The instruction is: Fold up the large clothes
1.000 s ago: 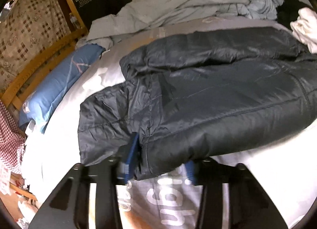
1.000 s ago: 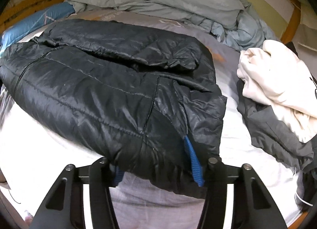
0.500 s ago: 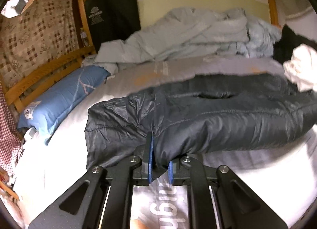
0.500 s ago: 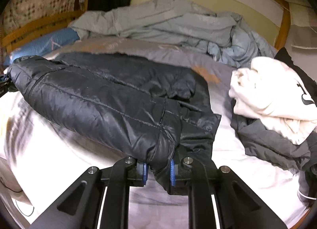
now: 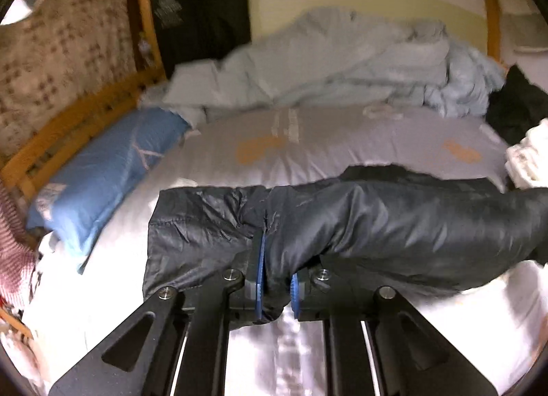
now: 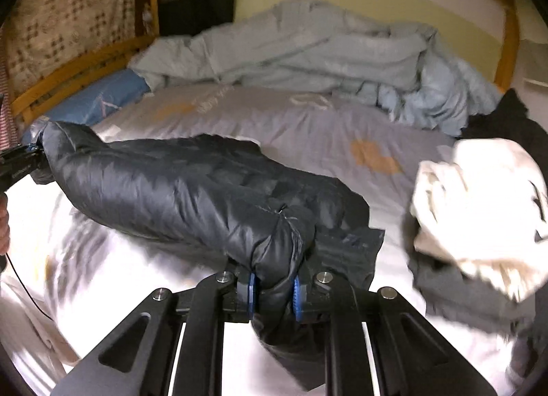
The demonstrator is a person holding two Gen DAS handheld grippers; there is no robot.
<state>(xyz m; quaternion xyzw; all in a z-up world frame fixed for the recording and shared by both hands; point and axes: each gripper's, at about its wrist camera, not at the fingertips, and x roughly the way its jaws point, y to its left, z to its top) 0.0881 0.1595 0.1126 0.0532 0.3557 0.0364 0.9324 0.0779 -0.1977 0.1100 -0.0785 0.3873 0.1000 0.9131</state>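
A: Where is the jacket [image 5: 394, 225] in the left wrist view?

B: We see it as a dark, puffy band across the middle of the frame, from lower left of centre to the right edge. It is raised off the sheet [image 5: 308, 142] along its near edge, while a far fold touches the bed at centre right.

A: State of the left gripper [image 5: 276, 284]?

B: Its jaws have just been closing. They now stand nearly together, with a bunch of jacket fabric pinched between the blue pads [image 5: 259, 259] at lower centre.

A: And the right gripper [image 6: 274, 296]?

B: We find the same condition. Its jaws have just been closing and now clamp a thick fold of the jacket [image 6: 191, 194] at lower centre of the right wrist view. From there the jacket runs to the middle left edge, where the other gripper holds its far end.

A: What surrounds it?

B: In the right wrist view, a white garment [image 6: 479, 204] lies at the right edge on a grey garment [image 6: 445, 279]. A crumpled duvet [image 6: 308, 50] fills the upper centre. A blue pillow [image 5: 102, 177] lies at middle left of the left wrist view, beside a wooden bed rail [image 5: 75, 125]. Both views are blurred.
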